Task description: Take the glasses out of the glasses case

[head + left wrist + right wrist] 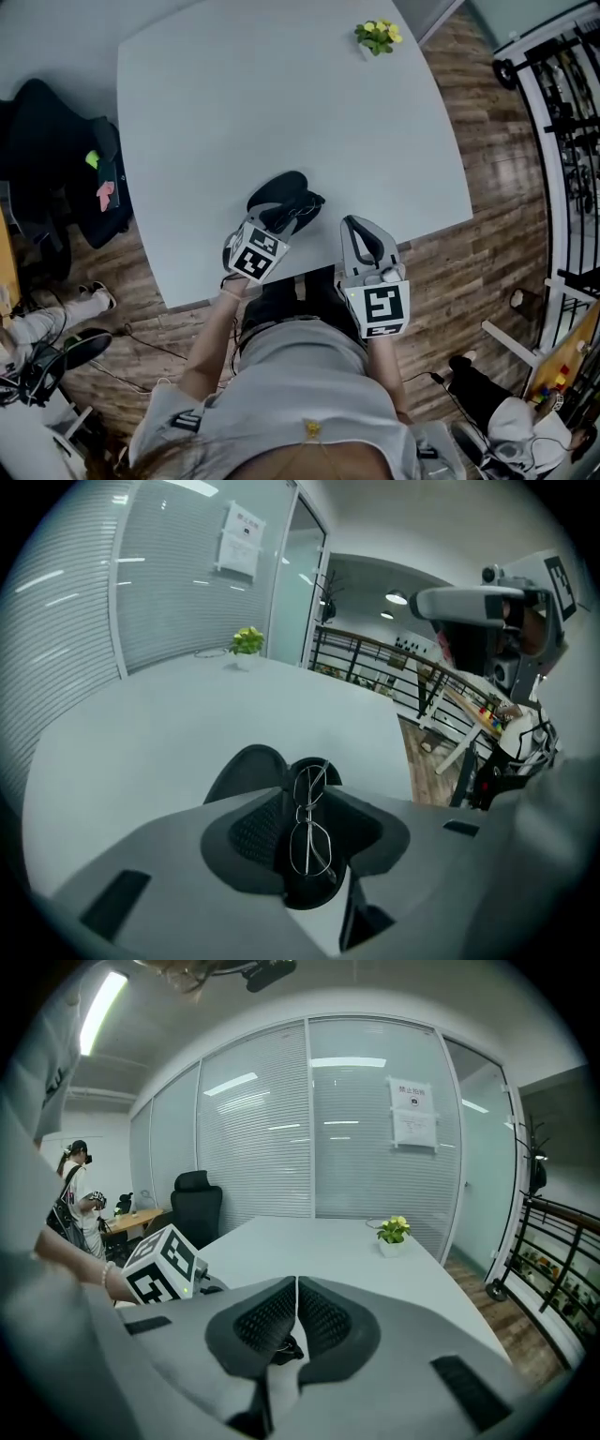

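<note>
A black glasses case (284, 194) lies open near the front edge of the white table (281, 103). In the left gripper view thin wire-framed glasses (310, 825) rest in the case's tray, with the lid (246, 769) tipped back to the left. My left gripper (314, 829) hangs over the case, pointing down, its jaws open on either side of the glasses; the pads (253, 832) do not touch them. My right gripper (361, 239) is to the right of the case, jaws shut together with nothing between them (296, 1312).
A small potted plant (378, 36) stands at the table's far right corner. A black office chair (56, 159) is left of the table, and a metal railing (562, 141) runs along the right. A person (75, 1194) stands far off by a desk.
</note>
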